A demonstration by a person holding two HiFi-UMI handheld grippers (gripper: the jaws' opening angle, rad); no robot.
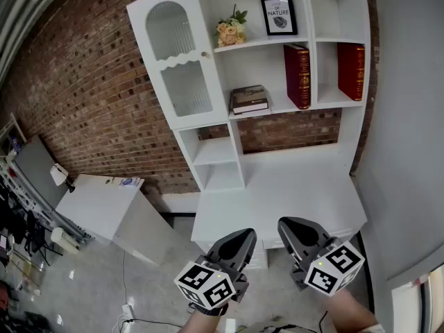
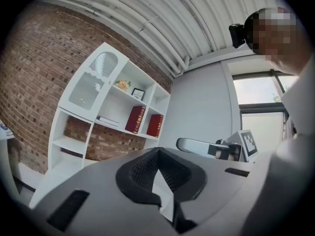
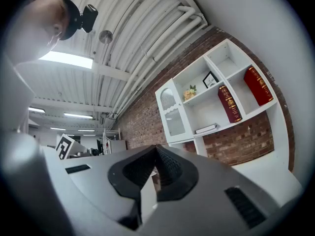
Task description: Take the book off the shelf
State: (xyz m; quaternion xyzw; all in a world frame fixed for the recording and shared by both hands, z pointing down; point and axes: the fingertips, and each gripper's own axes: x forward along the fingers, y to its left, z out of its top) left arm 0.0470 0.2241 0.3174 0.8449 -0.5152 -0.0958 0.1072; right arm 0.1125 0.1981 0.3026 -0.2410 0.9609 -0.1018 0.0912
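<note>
The red book (image 1: pixel 297 75) stands upright on the shelf (image 1: pixel 215 150), long axis vertical, spine facing out. A white surface (image 1: pixel 277 194) lies below, a brick wall (image 1: pixel 83 82) behind. Left gripper (image 1: pixel 243 237) and right gripper (image 1: pixel 288 226) are pressed together, empty.

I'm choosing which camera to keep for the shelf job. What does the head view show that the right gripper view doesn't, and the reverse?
Only the head view: the low white cabinet left of the shelf, and the floor.
Only the right gripper view: ceiling pipes, a ceiling light, the head camera.
Both: the white shelf, the left red book, the right red book, flat stacked books, framed picture, flowers.
</note>
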